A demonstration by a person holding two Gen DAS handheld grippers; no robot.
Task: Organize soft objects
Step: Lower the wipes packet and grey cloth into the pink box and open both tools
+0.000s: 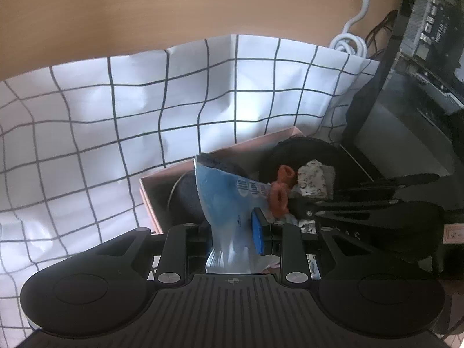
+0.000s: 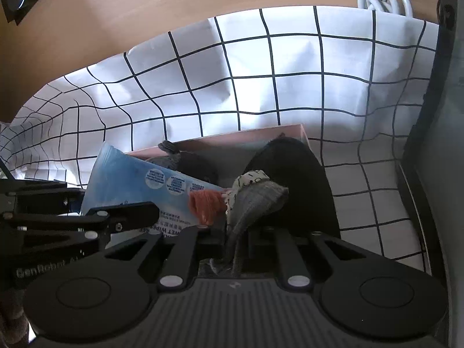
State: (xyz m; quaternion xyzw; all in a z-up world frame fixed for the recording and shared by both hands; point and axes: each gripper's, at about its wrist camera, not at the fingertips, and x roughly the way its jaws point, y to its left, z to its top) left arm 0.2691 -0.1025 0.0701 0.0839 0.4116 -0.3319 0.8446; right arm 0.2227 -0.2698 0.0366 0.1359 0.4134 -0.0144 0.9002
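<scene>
Grey sock (image 2: 255, 203) pinched in the right gripper (image 2: 236, 243), over the pink box (image 2: 246, 137).

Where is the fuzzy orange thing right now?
The fuzzy orange thing sits over the pink box in the right wrist view, squeezed between the blue wet wipes pack on its left and the grey sock on its right.

Wipes pack (image 1: 223, 194) and sock (image 2: 255, 200) in box (image 1: 150, 200) (on cloth (image 1: 116, 110)).
</scene>
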